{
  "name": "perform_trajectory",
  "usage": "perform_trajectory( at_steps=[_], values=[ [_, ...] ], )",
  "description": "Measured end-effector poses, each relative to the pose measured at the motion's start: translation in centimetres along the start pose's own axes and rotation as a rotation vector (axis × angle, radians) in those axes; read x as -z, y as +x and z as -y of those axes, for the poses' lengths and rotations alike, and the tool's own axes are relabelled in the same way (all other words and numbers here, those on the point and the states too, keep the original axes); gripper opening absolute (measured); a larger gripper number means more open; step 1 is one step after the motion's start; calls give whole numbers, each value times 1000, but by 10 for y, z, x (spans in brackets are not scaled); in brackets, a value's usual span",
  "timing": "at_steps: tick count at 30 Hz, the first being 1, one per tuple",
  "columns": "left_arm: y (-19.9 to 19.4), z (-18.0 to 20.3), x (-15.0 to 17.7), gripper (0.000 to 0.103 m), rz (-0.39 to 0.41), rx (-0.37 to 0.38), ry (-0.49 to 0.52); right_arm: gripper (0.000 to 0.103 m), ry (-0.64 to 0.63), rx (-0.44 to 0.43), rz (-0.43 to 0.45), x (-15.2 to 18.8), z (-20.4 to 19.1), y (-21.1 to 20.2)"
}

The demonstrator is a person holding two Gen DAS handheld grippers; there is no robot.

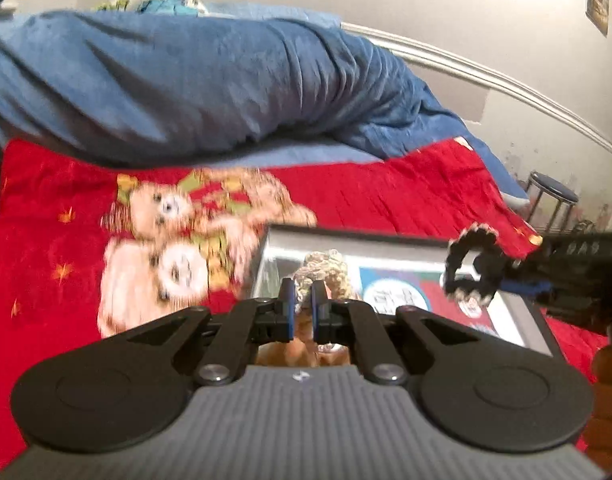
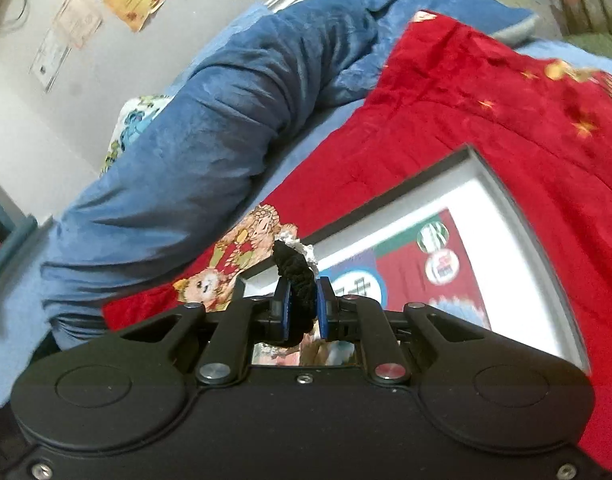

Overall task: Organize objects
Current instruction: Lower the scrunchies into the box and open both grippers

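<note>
**Both claws clamped on scrunchies above the box**

The left gripper [image 1: 303, 300] pinches a beige scrunchie [image 1: 324, 270], its loop reaching toward twelve o'clock. The right gripper [image 2: 302, 300] grips a black scrunchie [image 2: 295, 270], leaning toward eleven. A shallow box [image 2: 506, 200] lies beyond, on the red blanket [image 2: 486, 120].

A: Count on the bed?
B: Two scrunchies: one beige scrunchie [image 1: 324, 270], one black scrunchie [image 1: 468, 268], both above the framed tray [image 1: 386, 242].
A: Trays?
B: One. One red blanket [image 1: 53, 216] under it, one blue duvet [image 1: 209, 80] rolled up beyond it.
A: Hand-held grippers?
B: Two, left hand-held gripper [image 1: 302, 304] and right hand-held gripper [image 2: 302, 306]. One stool [image 1: 552, 190] past the tray's far right.
</note>
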State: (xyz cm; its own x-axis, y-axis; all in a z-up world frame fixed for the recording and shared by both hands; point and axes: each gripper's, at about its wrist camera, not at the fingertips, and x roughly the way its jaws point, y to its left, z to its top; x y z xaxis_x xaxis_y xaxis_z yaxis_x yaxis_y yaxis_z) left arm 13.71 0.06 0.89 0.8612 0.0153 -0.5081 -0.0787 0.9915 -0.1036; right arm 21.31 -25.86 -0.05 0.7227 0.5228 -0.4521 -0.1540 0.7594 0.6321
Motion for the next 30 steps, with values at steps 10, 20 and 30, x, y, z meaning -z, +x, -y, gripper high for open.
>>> perform_trajectory(
  at_steps=[10, 20, 30],
  values=[
    [51, 14, 12, 14, -29, -27, 33, 16, -32, 117, -80, 14, 18, 65],
    [35, 29, 15, 54, -33, 8, 114, 57, -77, 84, -45, 12, 16, 41],
    [-40, 45, 23, 82, -2, 123, 225, 84, -228, 190, 80, 35, -28, -60]
  ],
)
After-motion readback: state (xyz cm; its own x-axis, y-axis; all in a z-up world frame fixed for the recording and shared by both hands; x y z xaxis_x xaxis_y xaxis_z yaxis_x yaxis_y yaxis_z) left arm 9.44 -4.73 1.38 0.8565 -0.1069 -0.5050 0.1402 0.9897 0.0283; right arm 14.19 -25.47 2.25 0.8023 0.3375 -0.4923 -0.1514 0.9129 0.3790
